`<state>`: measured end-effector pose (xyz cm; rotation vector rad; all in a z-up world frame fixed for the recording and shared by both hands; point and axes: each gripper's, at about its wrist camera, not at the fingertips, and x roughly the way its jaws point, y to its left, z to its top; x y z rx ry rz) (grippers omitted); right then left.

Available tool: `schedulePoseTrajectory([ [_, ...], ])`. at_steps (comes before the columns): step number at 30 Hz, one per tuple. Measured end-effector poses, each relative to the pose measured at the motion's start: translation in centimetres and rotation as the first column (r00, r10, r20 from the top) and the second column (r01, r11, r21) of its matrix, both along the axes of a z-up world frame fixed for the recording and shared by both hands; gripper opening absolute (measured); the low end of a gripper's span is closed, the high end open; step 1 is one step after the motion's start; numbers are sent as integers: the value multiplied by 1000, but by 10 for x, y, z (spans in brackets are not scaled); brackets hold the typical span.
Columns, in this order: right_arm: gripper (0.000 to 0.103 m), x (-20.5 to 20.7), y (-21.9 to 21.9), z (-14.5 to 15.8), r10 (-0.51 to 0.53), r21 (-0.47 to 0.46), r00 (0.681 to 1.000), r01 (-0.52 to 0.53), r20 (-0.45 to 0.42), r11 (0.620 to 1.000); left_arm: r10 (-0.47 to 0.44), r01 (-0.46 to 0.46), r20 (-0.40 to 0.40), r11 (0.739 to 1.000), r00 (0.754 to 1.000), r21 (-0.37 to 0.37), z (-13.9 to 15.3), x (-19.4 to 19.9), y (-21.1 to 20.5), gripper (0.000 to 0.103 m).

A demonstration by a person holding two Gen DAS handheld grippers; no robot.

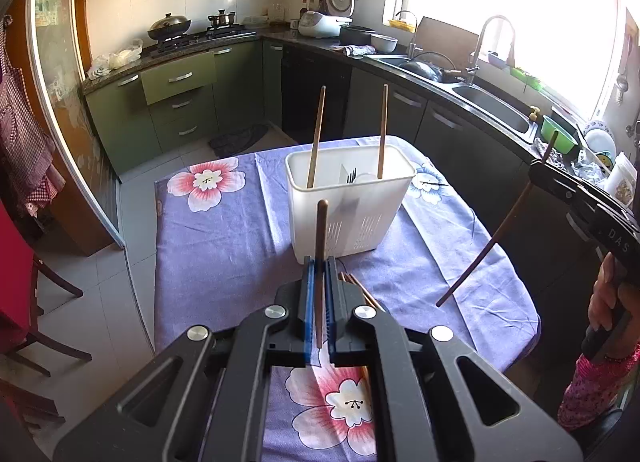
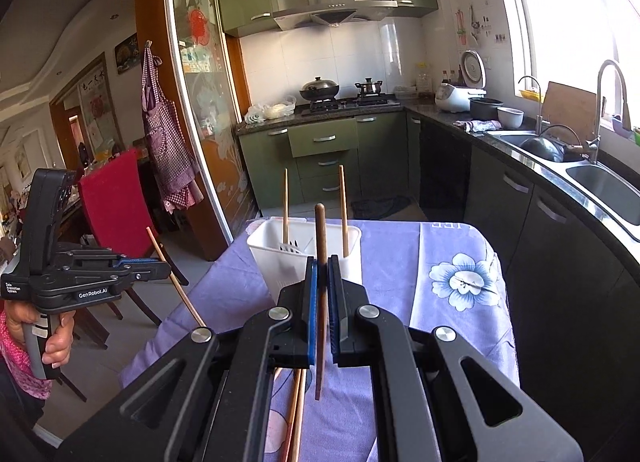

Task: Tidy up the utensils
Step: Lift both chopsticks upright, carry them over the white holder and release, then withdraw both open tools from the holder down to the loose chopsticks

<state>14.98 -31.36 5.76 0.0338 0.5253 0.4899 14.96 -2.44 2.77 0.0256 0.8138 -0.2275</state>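
A white utensil caddy [image 1: 348, 198] stands on the table with two wooden chopsticks [image 1: 317, 138] upright in it and a dark fork inside; it also shows in the right wrist view [image 2: 280, 258]. My left gripper [image 1: 319, 266] is shut on a brown chopstick [image 1: 321, 230], held upright just in front of the caddy. My right gripper [image 2: 322, 266] is shut on another brown chopstick [image 2: 320, 238], also upright near the caddy. In the left wrist view the right gripper [image 1: 538, 172] shows at the right with its chopstick [image 1: 492, 246] slanting down. More chopsticks [image 1: 362, 290] lie on the cloth.
The table [image 1: 224, 246] carries a purple flowered cloth. A counter with two sinks [image 1: 492, 110] runs along the right. A red chair [image 2: 116, 202] stands left of the table. Green cabinets and a stove [image 2: 340, 102] are at the back.
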Motion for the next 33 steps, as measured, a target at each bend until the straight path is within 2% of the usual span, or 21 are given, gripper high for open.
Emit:
schedulePoseTrajectory([
  [6,6,22,3,49,10,40,999,-12,42,999,-33,34,57,999,998,-25,50,13,-8,5],
  [12,6,52,7,98,-4,88,993,-6,114,996,-31,35,204,999,978,-16,115,26,-20,5],
  [16,6,76,15,114,-49,80,985,36,164,996,-8,12,267,1000,964,-11,137,50,-25,5],
  [19,6,99,23,106,-71,64,985,61,156,996,19,-21,244,1000,970,6,125,78,-30,5],
  [24,6,131,36,60,-70,34,995,68,76,997,63,-68,139,997,988,35,80,118,-29,5],
  [29,6,149,50,15,-46,-6,999,46,0,999,73,-75,17,994,997,80,31,137,-29,5],
  [32,6,154,55,-1,-32,-22,999,31,-32,999,71,-66,-55,994,996,86,10,142,-29,5],
  [33,11,155,57,-4,-28,-21,999,27,-35,999,69,-63,-63,994,996,92,7,142,-30,6],
])
